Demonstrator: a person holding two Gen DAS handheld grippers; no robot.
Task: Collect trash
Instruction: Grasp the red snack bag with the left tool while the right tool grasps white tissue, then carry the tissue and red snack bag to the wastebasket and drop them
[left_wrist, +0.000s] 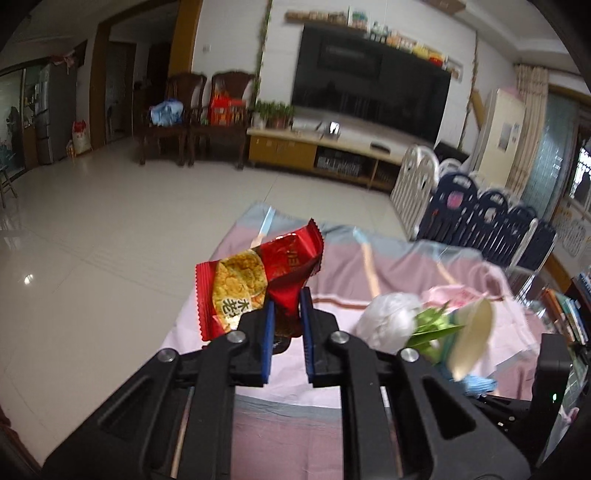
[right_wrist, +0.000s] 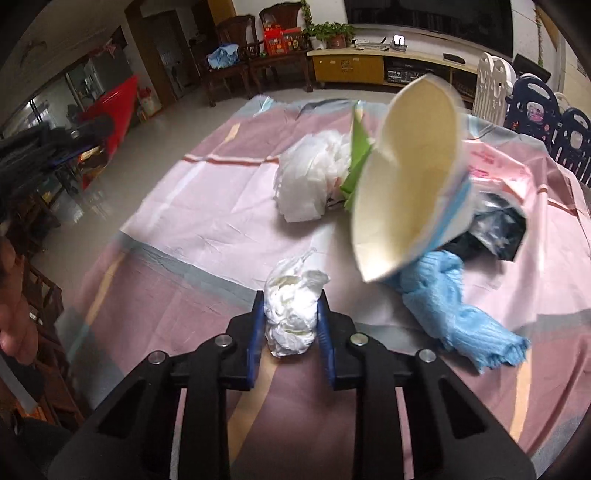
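Trash in left claw: red snack wrapper (left_wrist: 258, 284), glossy crinkled foil with a saw-tooth edge, clenched by the left claw (left_wrist: 286, 314); its long axis runs from 8 o'clock to 1 o'clock, raised off the cloth.
Trash in right claw: crumpled white tissue wad (right_wrist: 291, 314), soft and lumpy, squeezed between the blue pads of the right claw (right_wrist: 290, 321), low over the table (right_wrist: 207, 206).
Cover: pink, mauve and grey striped sheet, thin, lightly creased.
Nearest loose piece: blue knitted cloth (right_wrist: 461, 310), ribbed, limp, at 3 o'clock from the right claw, which is the nearer one.
Next out: paper cup (right_wrist: 410, 177), crushed and blurred, mouth toward the camera, at 1 o'clock.
Farther: white plastic bag (right_wrist: 314, 177), puffy, at 12 o'clock, beside a green scrap (right_wrist: 356, 162).
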